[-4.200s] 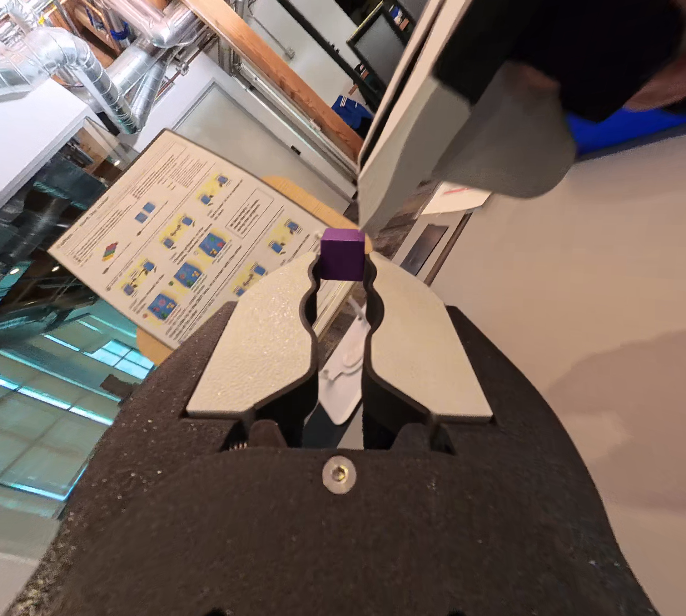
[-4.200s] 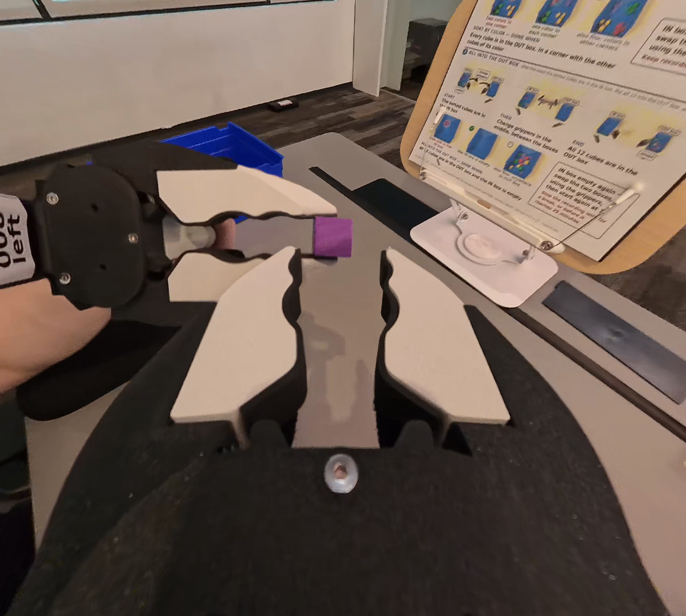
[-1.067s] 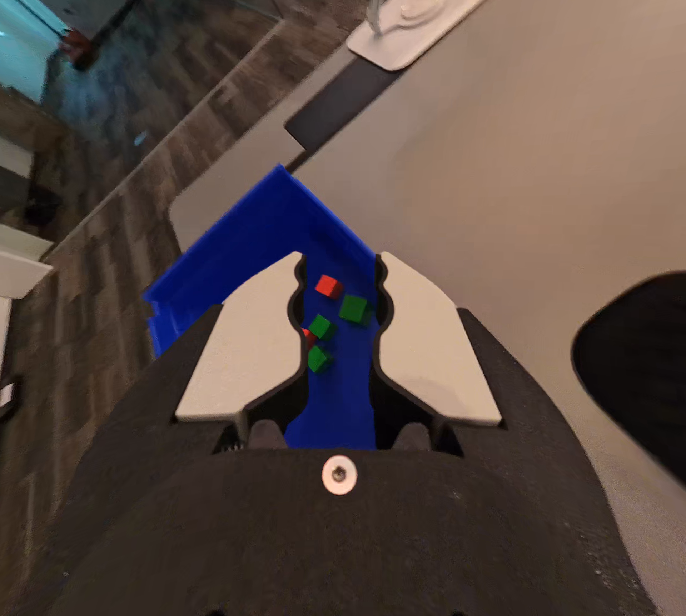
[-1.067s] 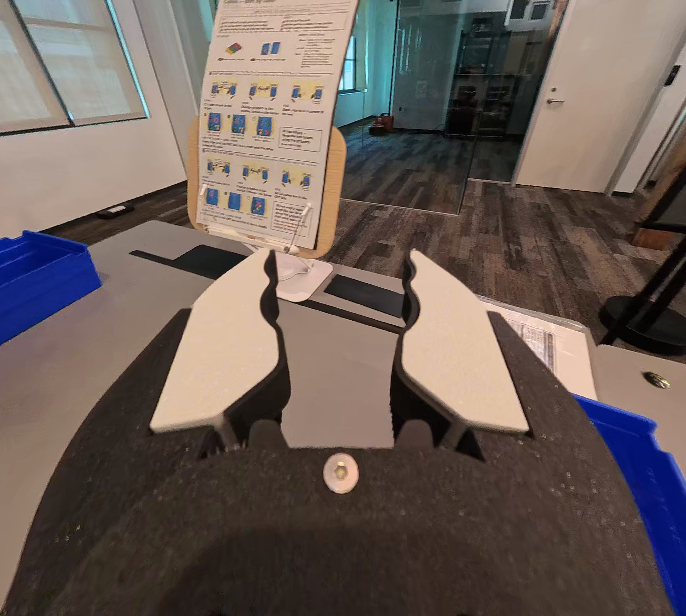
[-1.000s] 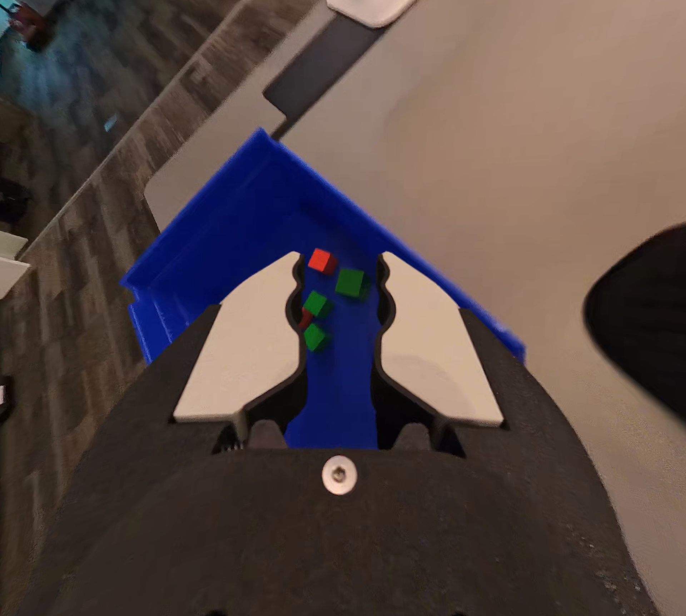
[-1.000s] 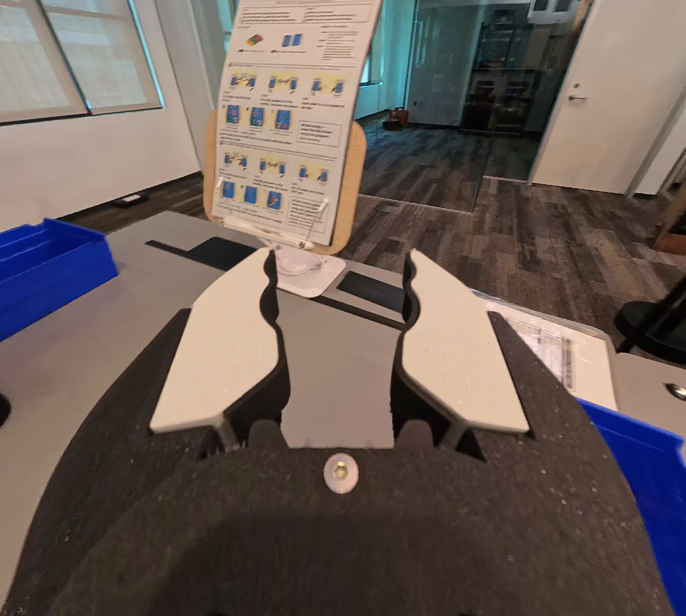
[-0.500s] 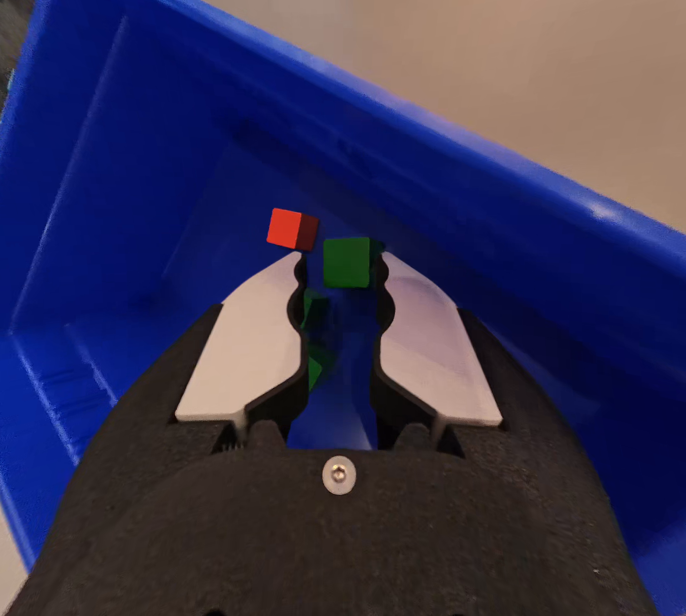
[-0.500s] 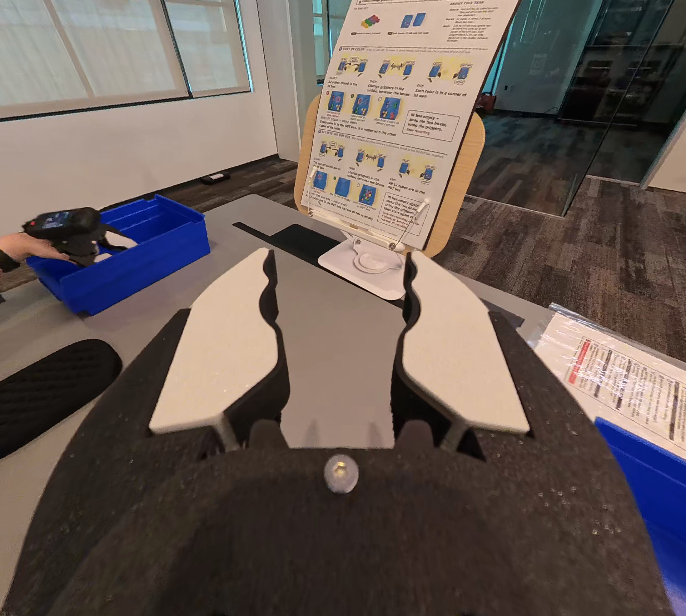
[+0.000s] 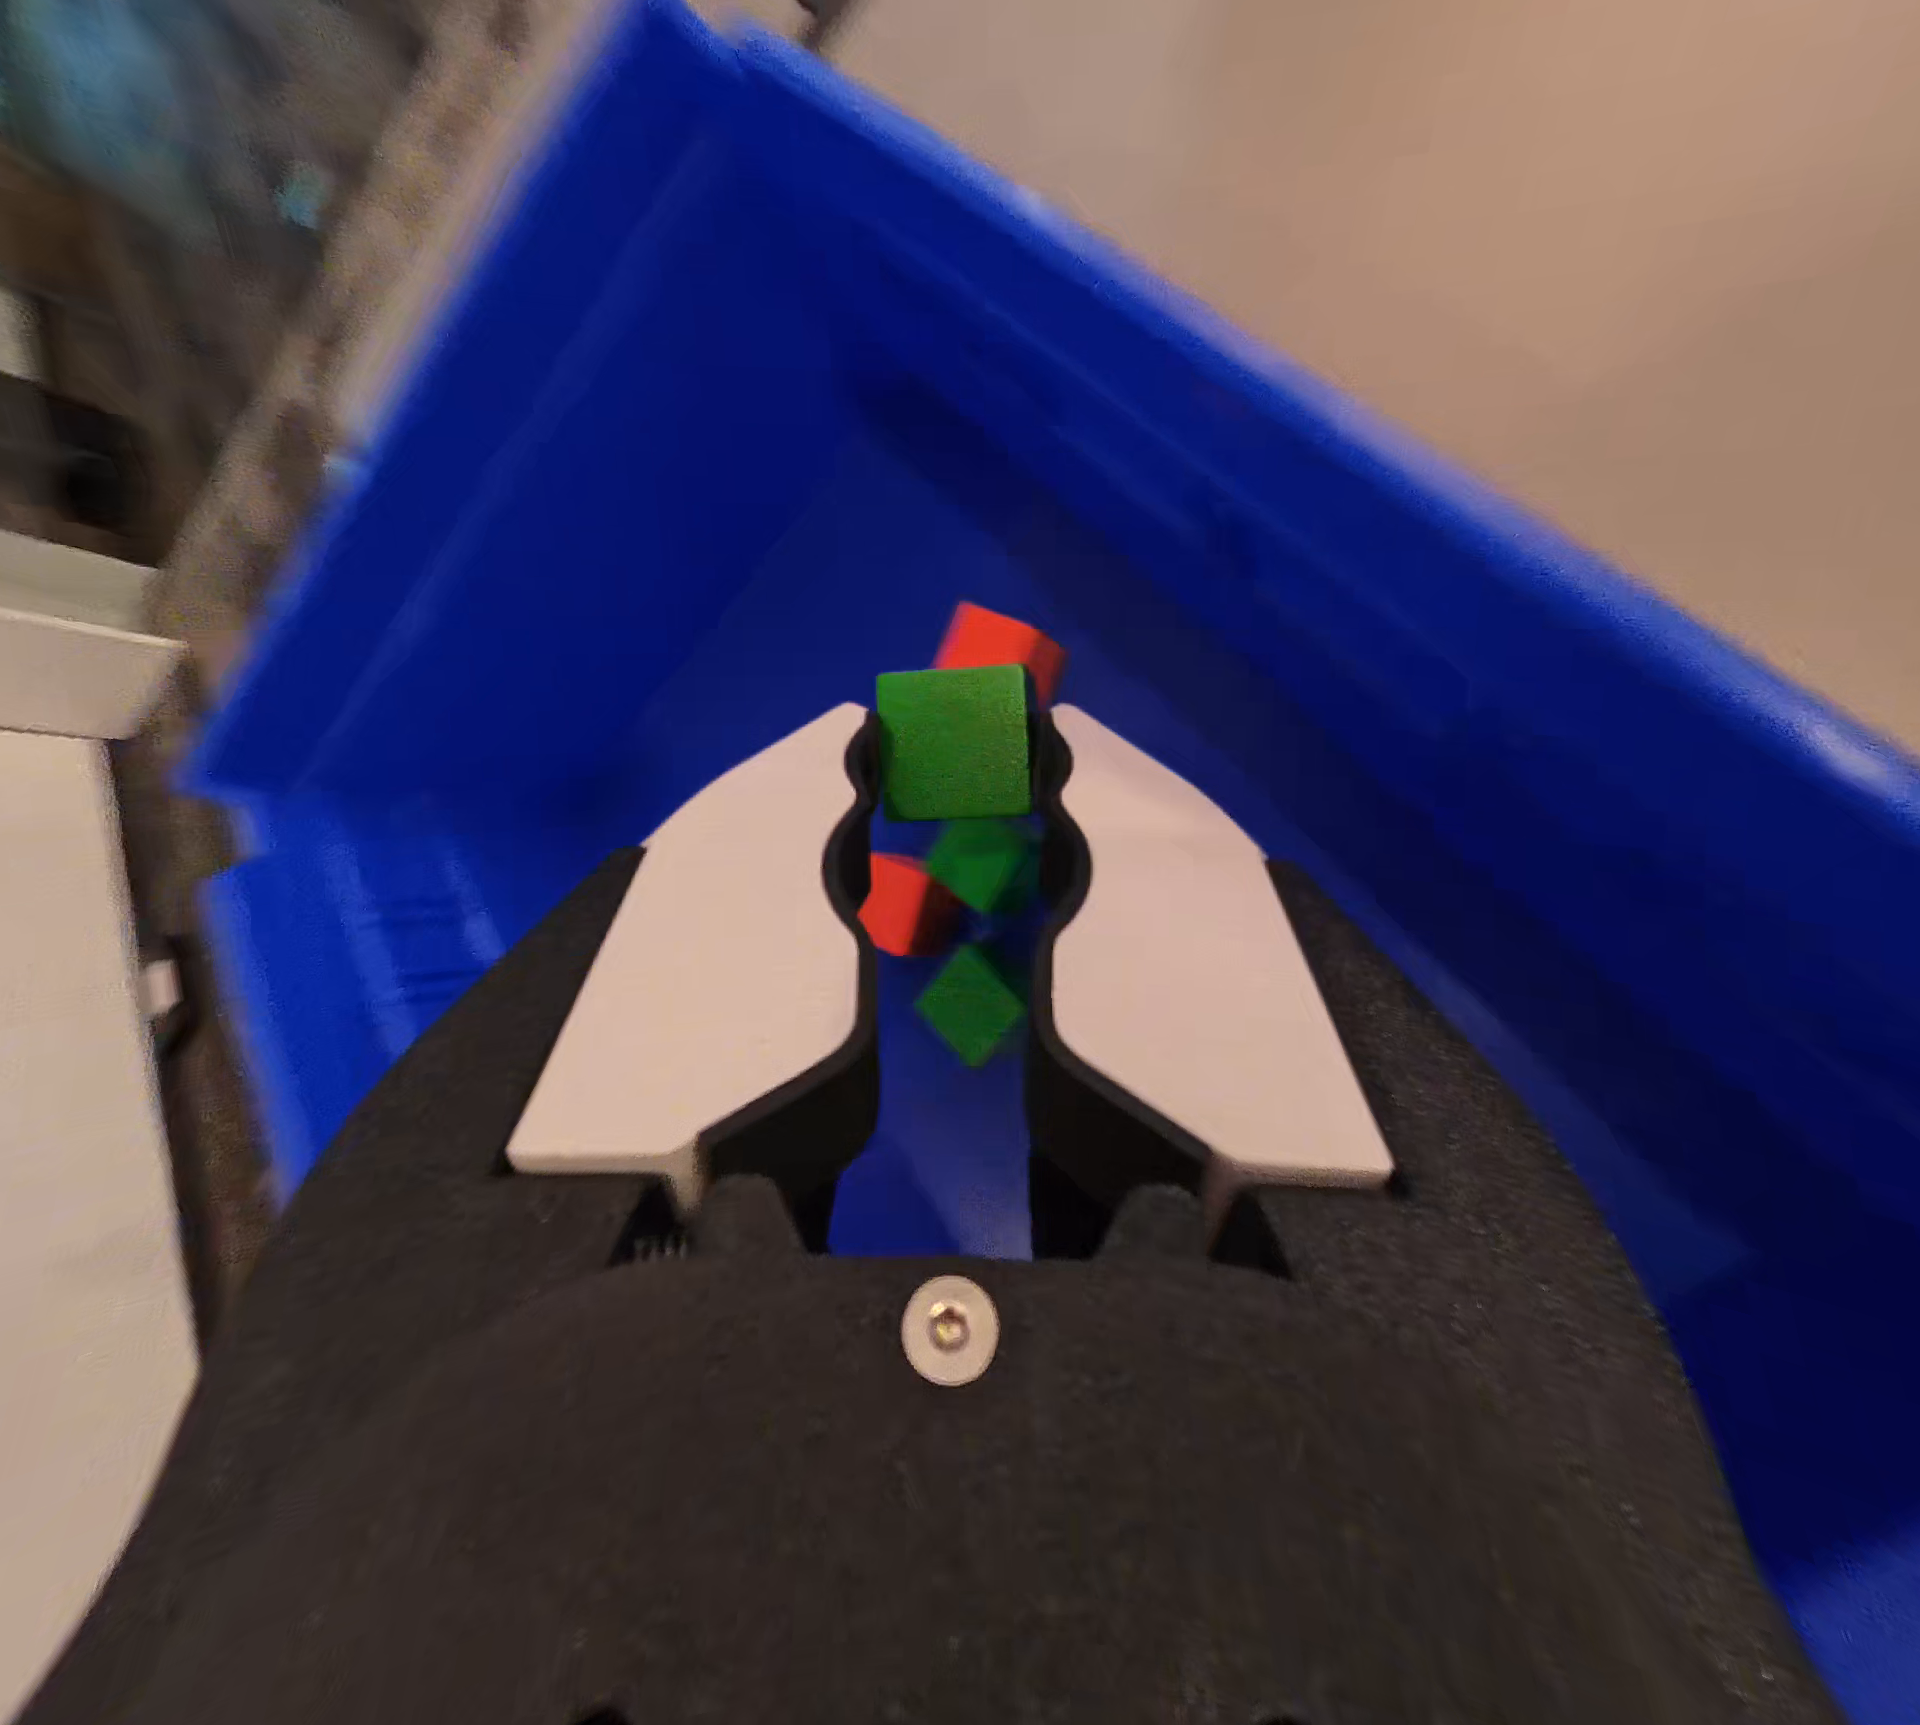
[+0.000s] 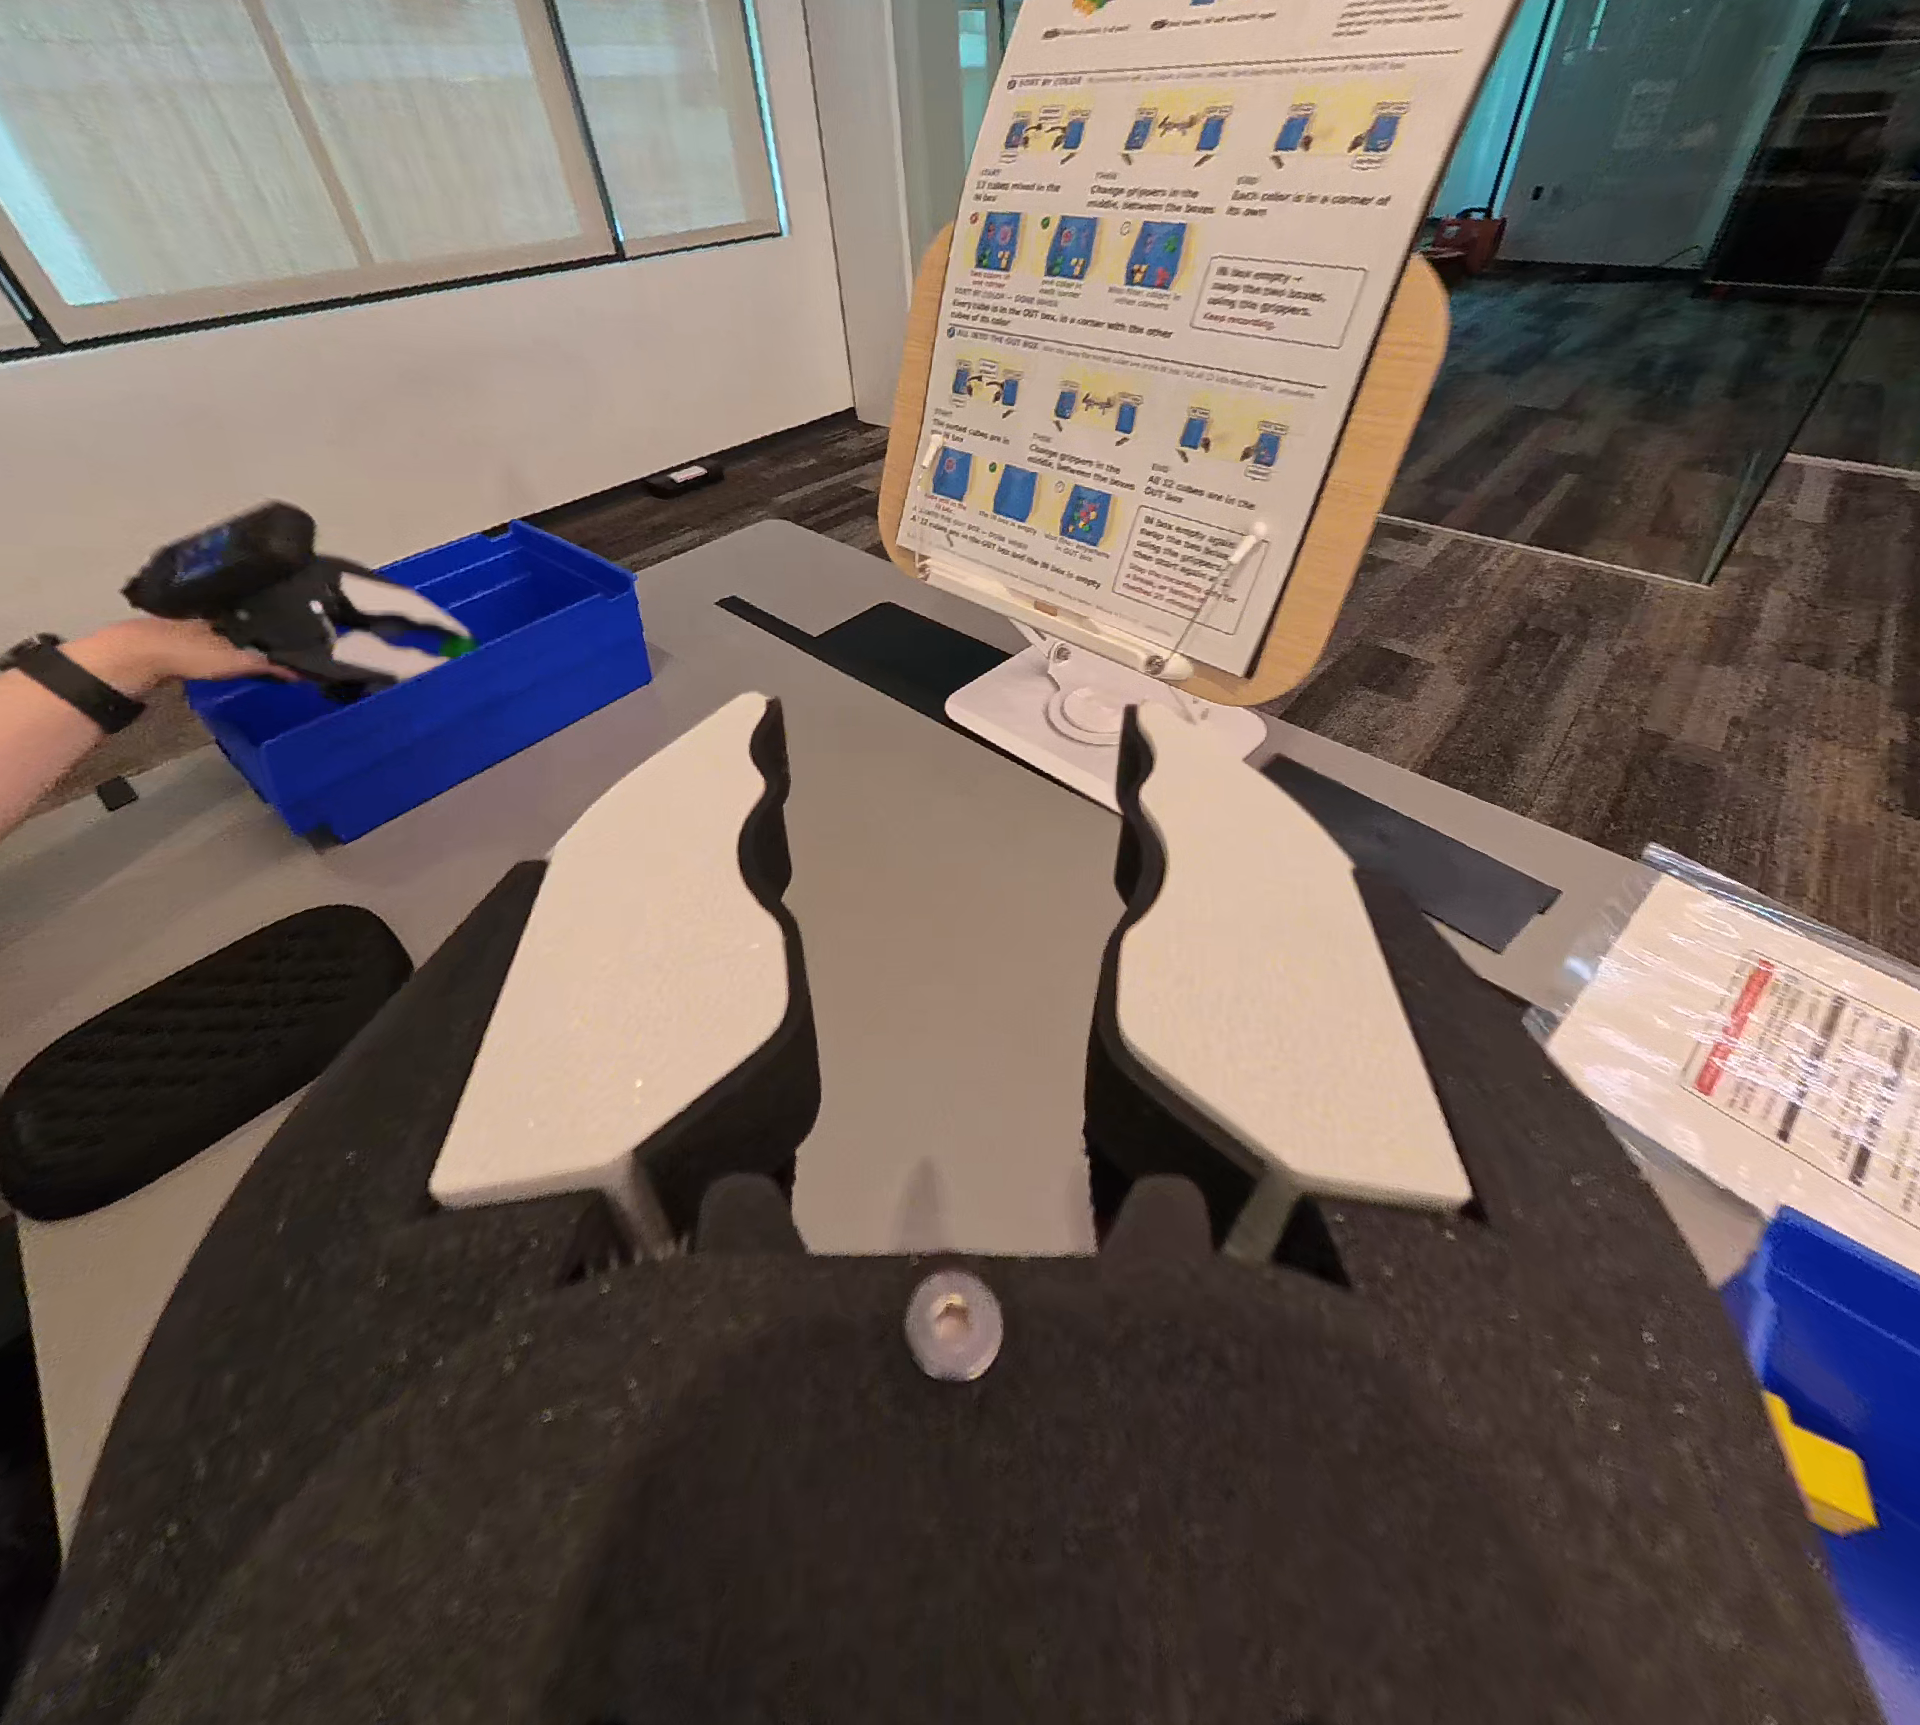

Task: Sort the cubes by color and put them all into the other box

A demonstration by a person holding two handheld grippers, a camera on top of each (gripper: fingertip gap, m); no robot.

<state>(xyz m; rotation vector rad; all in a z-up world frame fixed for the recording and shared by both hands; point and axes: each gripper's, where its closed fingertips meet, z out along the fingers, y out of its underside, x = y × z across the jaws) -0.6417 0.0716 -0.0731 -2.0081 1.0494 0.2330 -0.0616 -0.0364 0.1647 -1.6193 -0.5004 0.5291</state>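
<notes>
My left gripper (image 9: 956, 740) is shut on a green cube (image 9: 954, 742) and holds it above the floor of a blue box (image 9: 644, 470). Below it lie two red cubes (image 9: 1003, 636) and two more green cubes (image 9: 971, 1005). In the right wrist view the left gripper (image 10: 442, 636) sits over that box (image 10: 468, 699) at the far left, a bit of green at its tips. My right gripper (image 10: 945, 740) is open and empty above the grey table (image 10: 935, 948). A second blue box (image 10: 1829, 1426) with a yellow cube (image 10: 1823, 1478) shows at the lower right.
An instruction board on a white stand (image 10: 1174, 273) stands at the table's far side. A black padded rest (image 10: 187, 1052) lies at the left. A bagged paper sheet (image 10: 1766, 1041) lies at the right, next to the second box. A person's hand with a wrist strap (image 10: 83, 688) holds the left gripper.
My left gripper has closed on a green cube in the box and lifted it. My right gripper has stayed open and drawn back a little.
</notes>
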